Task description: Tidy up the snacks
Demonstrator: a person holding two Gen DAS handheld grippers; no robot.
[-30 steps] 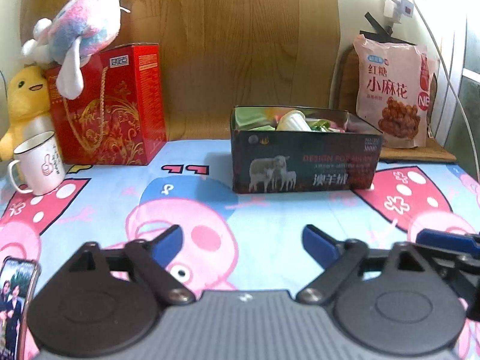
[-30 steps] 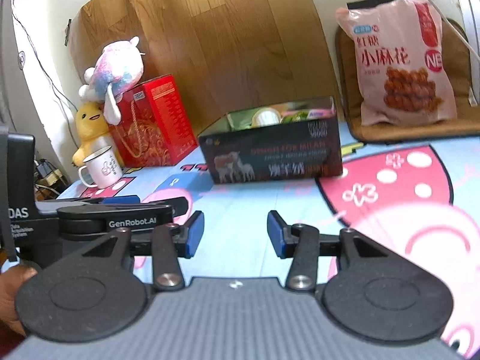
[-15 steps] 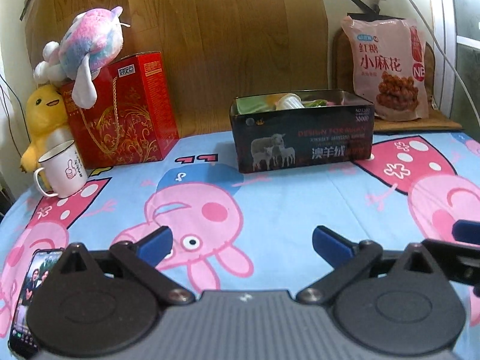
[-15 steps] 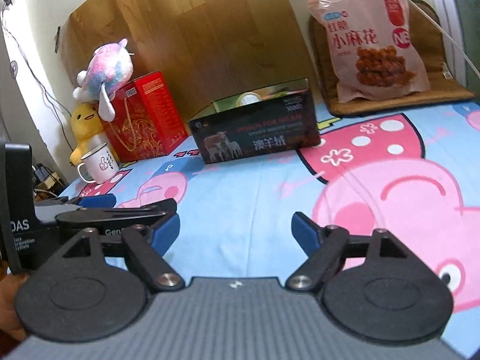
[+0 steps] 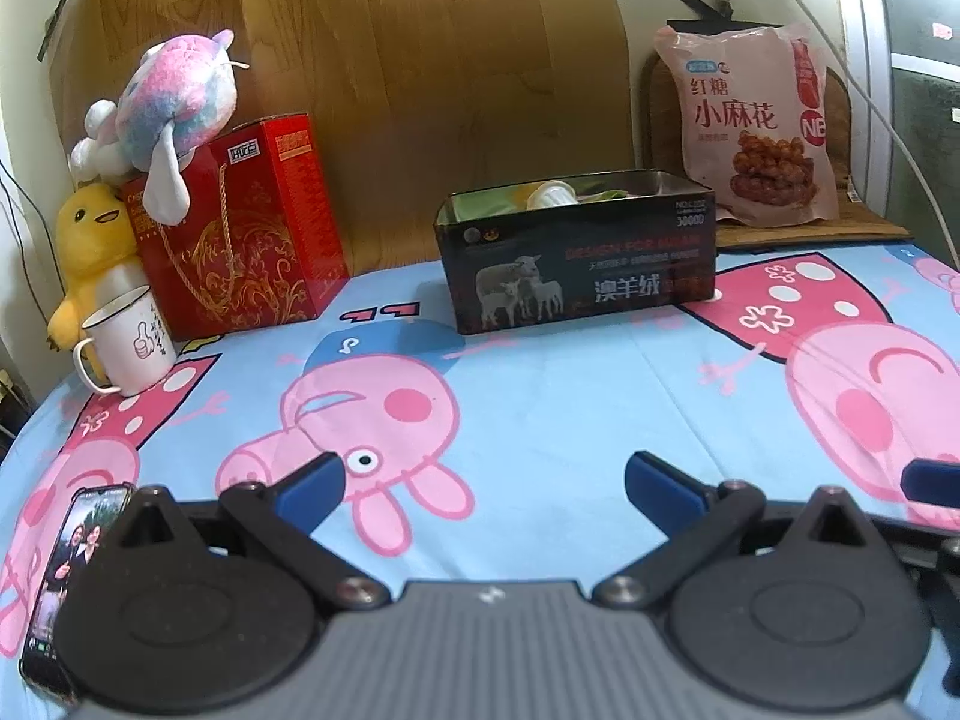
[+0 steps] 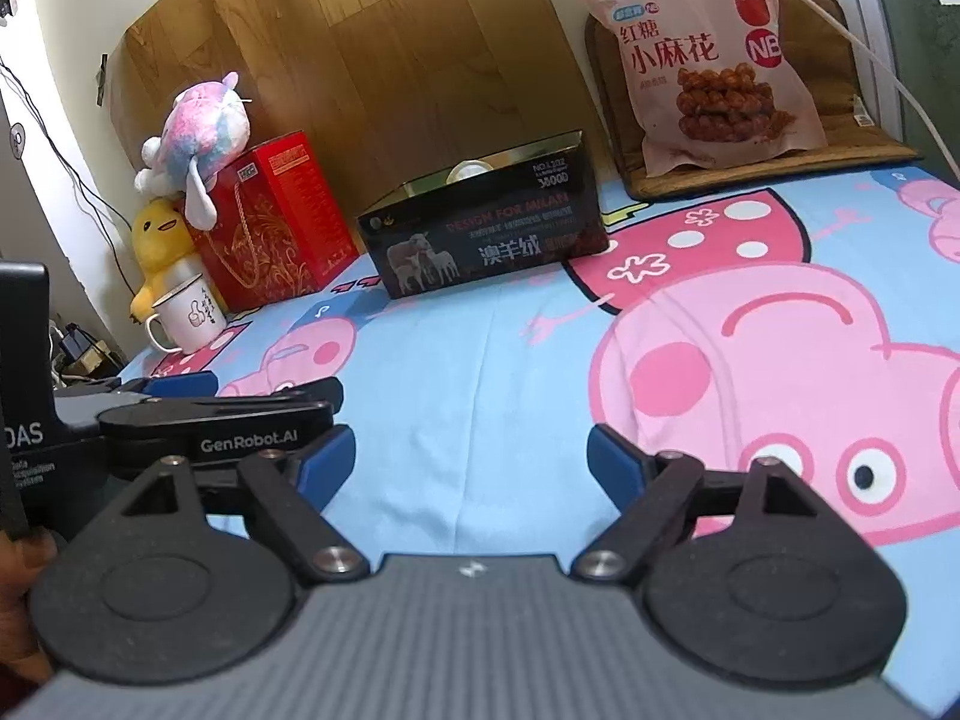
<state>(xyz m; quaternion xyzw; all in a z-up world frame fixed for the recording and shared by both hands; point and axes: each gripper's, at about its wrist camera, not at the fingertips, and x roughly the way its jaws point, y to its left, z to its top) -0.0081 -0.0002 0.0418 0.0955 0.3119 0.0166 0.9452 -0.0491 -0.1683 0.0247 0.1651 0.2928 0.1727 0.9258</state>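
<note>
A black tin box point(image 5: 579, 261) with sheep printed on it stands at the back of the cartoon-print cloth; it holds several snacks, with a white cup top point(image 5: 552, 195) showing. It also shows in the right wrist view point(image 6: 489, 234). A large pink snack bag point(image 5: 753, 123) leans upright behind it on the right, and it shows in the right wrist view too point(image 6: 708, 57). My left gripper point(image 5: 483, 483) is open and empty, low over the cloth, well short of the box. My right gripper point(image 6: 471, 459) is open and empty beside it.
A red gift box point(image 5: 240, 228) with plush toys point(image 5: 174, 102) on and beside it stands at the back left, with a white mug point(image 5: 129, 348) in front. A phone point(image 5: 66, 576) lies at the near left. A wooden board point(image 5: 420, 60) backs the table.
Both grippers have pulled back from the tin box, which now looks smaller and farther. The right gripper's jaws have opened wider.
</note>
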